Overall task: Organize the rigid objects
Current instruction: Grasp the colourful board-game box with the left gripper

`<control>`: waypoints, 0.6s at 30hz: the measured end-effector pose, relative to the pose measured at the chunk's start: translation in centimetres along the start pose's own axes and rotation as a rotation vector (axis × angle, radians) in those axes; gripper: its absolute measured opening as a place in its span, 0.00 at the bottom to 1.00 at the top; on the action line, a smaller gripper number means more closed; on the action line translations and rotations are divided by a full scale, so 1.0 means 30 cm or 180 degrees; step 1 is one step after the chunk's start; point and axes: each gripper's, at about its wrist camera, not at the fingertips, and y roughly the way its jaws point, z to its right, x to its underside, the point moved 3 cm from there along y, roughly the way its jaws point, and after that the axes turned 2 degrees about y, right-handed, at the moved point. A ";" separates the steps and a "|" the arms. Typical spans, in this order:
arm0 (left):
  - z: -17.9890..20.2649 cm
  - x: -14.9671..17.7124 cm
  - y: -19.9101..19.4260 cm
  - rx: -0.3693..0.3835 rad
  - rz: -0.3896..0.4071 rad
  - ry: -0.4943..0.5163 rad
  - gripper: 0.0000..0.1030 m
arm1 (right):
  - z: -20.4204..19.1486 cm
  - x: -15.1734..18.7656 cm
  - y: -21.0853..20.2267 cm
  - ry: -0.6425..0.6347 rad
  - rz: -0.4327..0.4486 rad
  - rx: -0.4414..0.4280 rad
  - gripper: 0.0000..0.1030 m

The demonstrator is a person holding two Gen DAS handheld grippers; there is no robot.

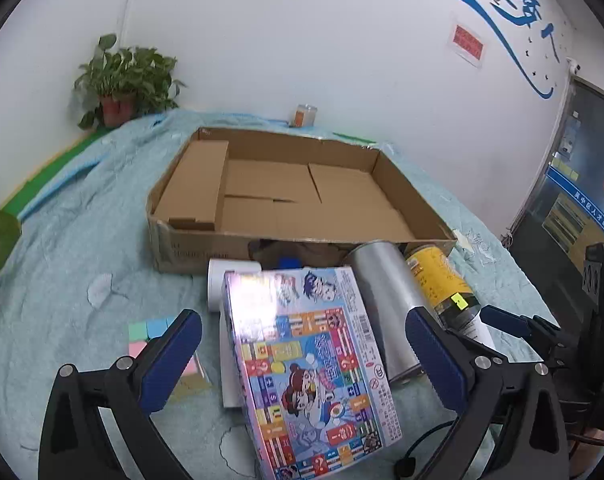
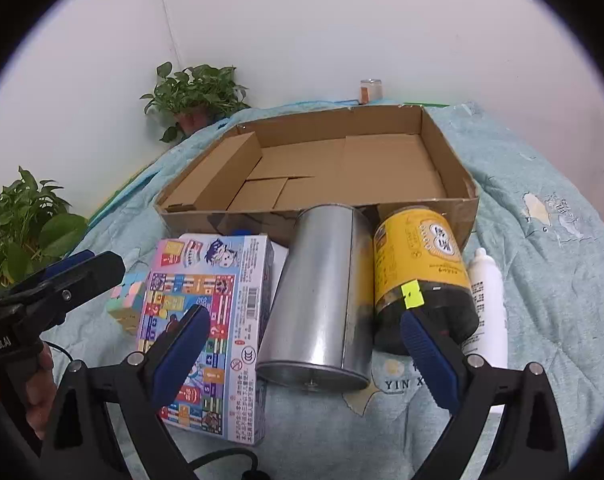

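Left gripper (image 1: 302, 356): your jaws stand wide apart with nothing clamped; the game box (image 1: 306, 364) lies between the blue ribbed pads, untouched.
Right gripper (image 2: 306, 356): also spread wide and holding nothing; the metal can (image 2: 322, 292) lies in the gap, its flat end towards you.
Where the things are: all lie on the quilt (image 2: 542, 248) just in front of the cardboard tray's (image 2: 450, 152) near wall. From left to right in the right wrist view: pastel cube (image 2: 128, 300), game box, metal can, yellow-labelled jar (image 2: 418, 272), white bottle (image 2: 488, 300).
Step in hand, as I judge it: choosing a first pick; the tray holds only loose cardboard panels.
How to do it well: take the game box across its narrow sides and seat the pads fully before lifting. For the can, clamp mid-body, square to its axis.
Materials: the game box is glossy shrink-wrapped card, likely slippery. The can is smooth bare metal and round, so it may roll. The quilt is soft and rumpled, so things may tip.
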 end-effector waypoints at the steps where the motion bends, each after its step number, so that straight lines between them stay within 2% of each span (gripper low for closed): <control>1: -0.013 0.001 0.006 0.0008 -0.0027 -0.0037 1.00 | 0.000 0.005 0.002 0.0002 -0.0017 0.0004 0.94; 9: -0.001 0.020 0.009 -0.0040 -0.0001 -0.0040 1.00 | -0.002 0.020 0.009 -0.0030 -0.0041 0.0159 0.94; 12: -0.013 0.020 0.002 -0.0016 -0.0029 -0.0023 1.00 | -0.005 0.022 0.017 -0.0028 -0.0037 0.0119 0.94; 14: -0.032 0.019 -0.004 -0.0001 -0.0078 -0.0014 1.00 | -0.010 0.026 0.024 -0.0022 -0.0017 -0.0105 0.94; 17: -0.060 0.028 -0.004 0.0095 -0.0193 -0.0059 1.00 | -0.054 0.059 0.046 -0.0128 -0.0209 -0.0632 0.95; 18: -0.076 0.040 0.005 0.0154 -0.0284 -0.0114 1.00 | -0.078 0.072 0.035 -0.0248 -0.0145 -0.0660 0.95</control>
